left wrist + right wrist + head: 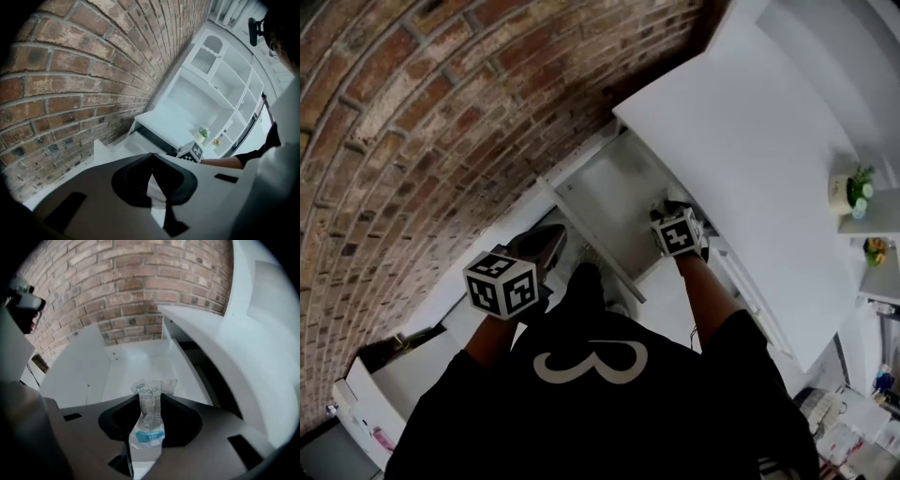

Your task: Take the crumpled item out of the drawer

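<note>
We note the right gripper [151, 399] clamped on the crumpled item [149, 425], left gripper [151, 157] closed empty; we advise a firm, straight lift clear of the drawer [75, 371].

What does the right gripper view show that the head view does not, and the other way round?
Only the right gripper view: the crumpled packet, with blue print, pinched between the right tongs. Only the head view: the left gripper with its marker cube, and a small potted plant at the right edge. Both: the open white drawer and the brick wall.
</note>
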Available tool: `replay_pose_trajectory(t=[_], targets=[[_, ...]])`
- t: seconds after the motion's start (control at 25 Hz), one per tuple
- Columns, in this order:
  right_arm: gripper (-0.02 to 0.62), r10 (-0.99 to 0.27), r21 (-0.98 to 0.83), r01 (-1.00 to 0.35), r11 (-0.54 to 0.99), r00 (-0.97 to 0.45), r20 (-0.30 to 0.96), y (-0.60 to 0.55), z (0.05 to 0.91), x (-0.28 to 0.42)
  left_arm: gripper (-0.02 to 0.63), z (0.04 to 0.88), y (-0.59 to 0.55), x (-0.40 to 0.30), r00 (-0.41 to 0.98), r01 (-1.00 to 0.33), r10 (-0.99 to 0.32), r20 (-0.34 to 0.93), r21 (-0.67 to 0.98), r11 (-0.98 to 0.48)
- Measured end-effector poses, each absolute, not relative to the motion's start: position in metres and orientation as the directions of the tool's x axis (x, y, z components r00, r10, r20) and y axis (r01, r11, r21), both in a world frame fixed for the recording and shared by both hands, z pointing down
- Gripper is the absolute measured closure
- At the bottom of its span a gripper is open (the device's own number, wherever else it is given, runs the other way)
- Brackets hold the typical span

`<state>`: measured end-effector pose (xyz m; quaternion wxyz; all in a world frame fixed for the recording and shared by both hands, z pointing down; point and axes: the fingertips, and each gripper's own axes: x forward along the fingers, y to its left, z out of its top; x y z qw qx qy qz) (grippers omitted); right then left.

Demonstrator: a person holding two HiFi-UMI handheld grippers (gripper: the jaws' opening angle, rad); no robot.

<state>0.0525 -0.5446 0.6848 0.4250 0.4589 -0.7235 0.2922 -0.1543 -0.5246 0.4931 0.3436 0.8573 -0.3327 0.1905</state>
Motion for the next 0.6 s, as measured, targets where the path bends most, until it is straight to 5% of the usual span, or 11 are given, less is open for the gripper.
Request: replay_pose_trajectory(t=[0.6], targets=[[0.46, -0.707, -0.253, -0.844, 0.473, -0.535, 0.462, -0.483, 0.477, 0.02, 0.604, 0.42, -0.447, -0.116, 0.77, -0.635, -0.474, 0.426, 0.443, -0.633]])
